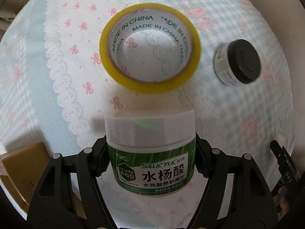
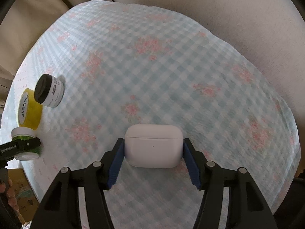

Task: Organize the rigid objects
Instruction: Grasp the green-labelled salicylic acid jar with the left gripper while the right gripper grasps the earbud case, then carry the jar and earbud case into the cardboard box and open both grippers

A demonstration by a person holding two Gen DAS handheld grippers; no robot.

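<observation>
The left gripper [image 1: 150, 162] clamps a green-labelled salicylic acid jar with a white screw lid [image 1: 150, 152] at the bottom centre of its frame, above the blue-and-white checked tablecloth with pink bows [image 1: 228, 114]. Ahead, mid-frame, lies a yellow roll of packing tape [image 1: 149, 52], and to its right a small black-lidded cream jar [image 1: 236, 64], apart from it. Over in the right wrist view, the right gripper [image 2: 153, 152] pinches a white rounded plastic earbud case [image 2: 153, 146] between its blue pads [image 2: 117, 162], bottom centre.

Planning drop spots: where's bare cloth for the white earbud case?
Open checked cloth lies ahead and right of the white earbud case in the right tool. The left edge is crowded: yellow tape roll, black-lidded jar, green-labelled jar.
</observation>
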